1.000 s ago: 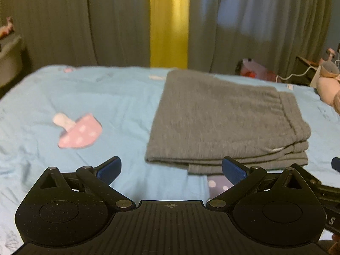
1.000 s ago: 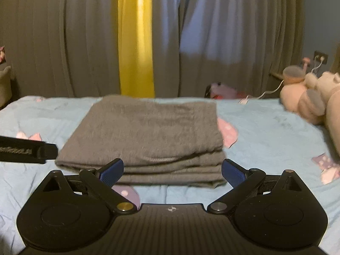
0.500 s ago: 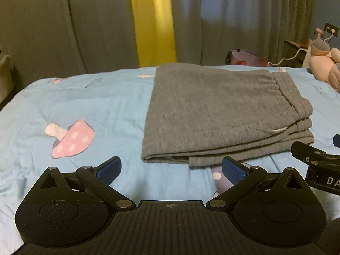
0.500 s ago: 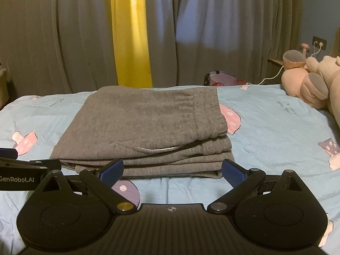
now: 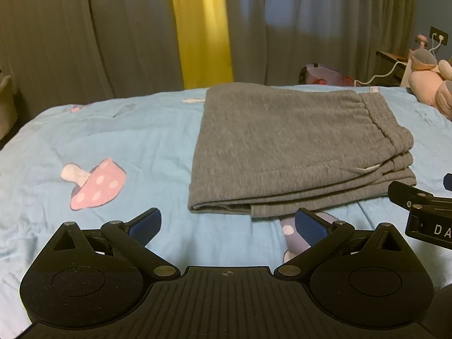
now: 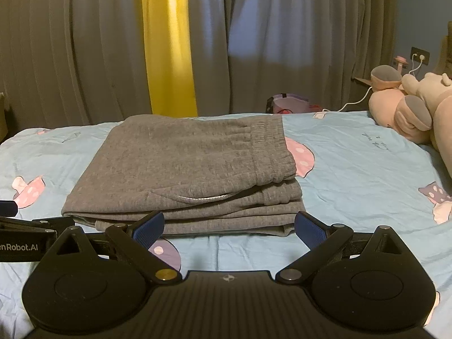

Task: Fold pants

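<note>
Both units sit low over the bed, and I see each set of jaws spread wide with nothing between them.

Left gripper: the grey pants lie folded into a layered stack on the blue bedsheet, ahead of the jaws and offset toward the right finger. The stack's near edge is just beyond that fingertip, not touching. A pink mushroom print lies ahead of the left finger, well apart from the stack. The right gripper's body shows at the far right edge.

Right gripper: the pants lie straight ahead, centred between the jaws. The waistband is on the right side of the stack, and a pale drawstring or pocket edge shows along the front. The folded edges sit just past both fingertips; I cannot tell if they touch. The left gripper's body shows at the lower left.

Plush toys rest on the bed far to the right. Grey curtains with a yellow panel hang behind.
</note>
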Tool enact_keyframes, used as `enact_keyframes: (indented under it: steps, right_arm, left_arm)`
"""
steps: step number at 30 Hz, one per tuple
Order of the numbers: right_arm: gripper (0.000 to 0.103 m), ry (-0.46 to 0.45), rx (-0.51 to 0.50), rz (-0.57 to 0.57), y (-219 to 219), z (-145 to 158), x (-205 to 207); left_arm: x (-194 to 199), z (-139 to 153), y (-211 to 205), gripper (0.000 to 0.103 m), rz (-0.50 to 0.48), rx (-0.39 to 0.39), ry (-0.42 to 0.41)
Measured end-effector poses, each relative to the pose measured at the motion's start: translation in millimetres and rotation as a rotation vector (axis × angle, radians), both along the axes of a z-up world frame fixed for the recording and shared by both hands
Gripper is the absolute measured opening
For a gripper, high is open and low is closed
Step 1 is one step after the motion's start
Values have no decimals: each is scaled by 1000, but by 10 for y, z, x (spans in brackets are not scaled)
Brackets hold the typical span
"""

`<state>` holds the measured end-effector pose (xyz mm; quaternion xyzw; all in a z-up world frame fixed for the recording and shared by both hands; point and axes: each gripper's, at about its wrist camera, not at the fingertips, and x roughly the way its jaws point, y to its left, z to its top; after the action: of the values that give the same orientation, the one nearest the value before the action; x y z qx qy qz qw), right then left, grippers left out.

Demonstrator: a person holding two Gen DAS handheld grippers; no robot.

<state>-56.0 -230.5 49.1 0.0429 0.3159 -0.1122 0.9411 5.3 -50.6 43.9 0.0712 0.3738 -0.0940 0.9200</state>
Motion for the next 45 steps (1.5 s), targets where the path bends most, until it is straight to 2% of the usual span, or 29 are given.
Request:
enact_keyframes:
  steps: [45]
  right_arm:
    - [99,6,2,-9,-25,-22,7]
  left_arm:
    - [6,-30,3,103,-6,-1,6]
